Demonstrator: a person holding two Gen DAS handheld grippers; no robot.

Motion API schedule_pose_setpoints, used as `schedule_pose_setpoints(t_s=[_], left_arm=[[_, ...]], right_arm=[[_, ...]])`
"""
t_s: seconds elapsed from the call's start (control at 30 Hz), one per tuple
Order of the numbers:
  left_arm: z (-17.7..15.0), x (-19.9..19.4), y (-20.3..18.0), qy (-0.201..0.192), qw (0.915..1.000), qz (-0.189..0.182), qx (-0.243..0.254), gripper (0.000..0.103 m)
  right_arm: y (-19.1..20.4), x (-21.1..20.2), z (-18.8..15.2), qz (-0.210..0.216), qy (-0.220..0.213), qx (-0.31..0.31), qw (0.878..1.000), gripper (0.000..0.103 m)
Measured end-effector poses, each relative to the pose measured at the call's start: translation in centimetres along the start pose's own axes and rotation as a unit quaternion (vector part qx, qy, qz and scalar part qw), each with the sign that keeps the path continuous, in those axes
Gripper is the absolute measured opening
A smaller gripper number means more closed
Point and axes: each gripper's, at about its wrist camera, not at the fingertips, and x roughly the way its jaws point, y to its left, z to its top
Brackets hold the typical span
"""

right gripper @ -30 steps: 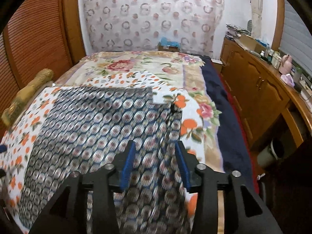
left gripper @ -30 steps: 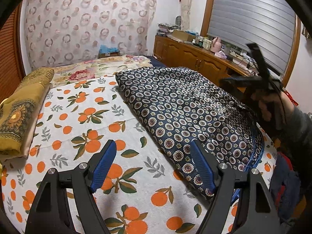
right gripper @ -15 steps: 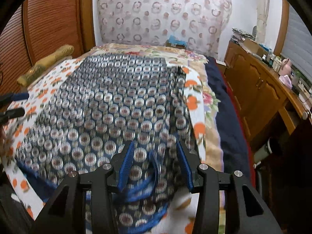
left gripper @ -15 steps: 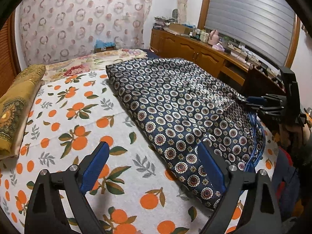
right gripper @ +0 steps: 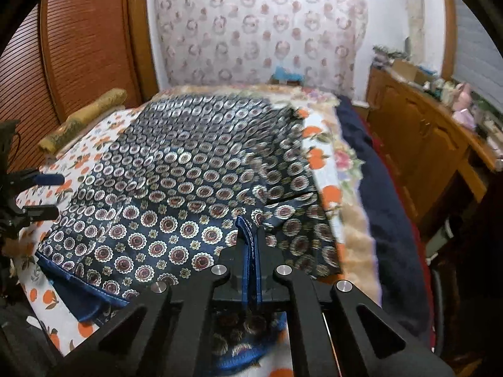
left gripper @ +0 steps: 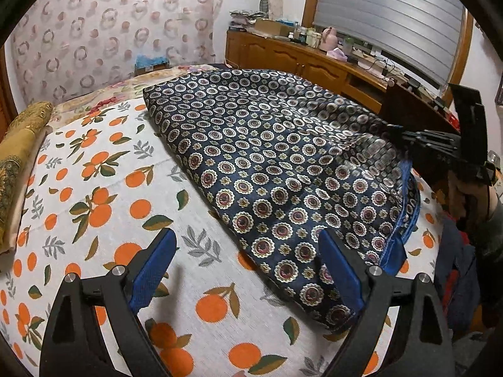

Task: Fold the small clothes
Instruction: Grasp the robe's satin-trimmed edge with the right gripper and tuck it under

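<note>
A navy garment with round medallions and a blue lining lies spread on the bed. My left gripper is open and wide above the bed's near side. Its right finger hangs over the garment's near corner, and its left finger is over bare bedspread. My right gripper is shut on the garment's blue-lined edge, which stands up between the pads. In the left wrist view the right gripper pinches that edge at the far right, in a person's hand. The open left gripper shows at the right wrist view's left edge.
The bedspread is white with oranges. A folded gold cloth lies at its left edge. A pile of clothes sits at the right. A dark blue blanket runs beside the bed, with a wooden sideboard beyond.
The right gripper's jaws have closed on the garment's blue-lined edge after coming down to it. The left gripper has opened wider and moved nearer the garment's near corner.
</note>
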Motion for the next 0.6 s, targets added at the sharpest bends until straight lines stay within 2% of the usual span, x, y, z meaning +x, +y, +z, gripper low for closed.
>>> schedule_pose_setpoints(t_s=[0.1,0.3,0.4,0.5,0.57,0.6], left_arm=[[-0.2,-0.2,-0.3,0.0,0.9999,-0.01,-0.001,0.092],[-0.6,-0.3,-1.1,0.002,0.9996,-0.028,0.005,0.092],[-0.9,-0.2,-1.4,0.007,0.9995,-0.029,0.011,0.086],[-1.2,-0.1,-1.6,0.011,0.9993,-0.034,0.009,0.081],[-1.2,0.1,-1.6,0.014,0.9991,-0.039,0.005,0.078],[-1.3,0.1,-1.7,0.014,0.9991,-0.04,0.004,0.078]], right_arm=[[-0.9,-1.4,-0.9,-0.01,0.0,0.014,1.0,0.002],[-1.4,-1.5,-2.0,-0.016,0.022,0.024,0.999,0.002],[-1.4,-1.7,-1.6,-0.014,0.014,0.031,0.999,0.002],[-1.3,-1.7,-1.1,-0.024,0.008,0.034,0.999,0.019],[-1.3,-1.7,-0.9,-0.027,0.006,0.035,0.999,0.036],[-1.3,-1.7,-0.9,-0.03,0.007,0.035,0.999,0.039]])
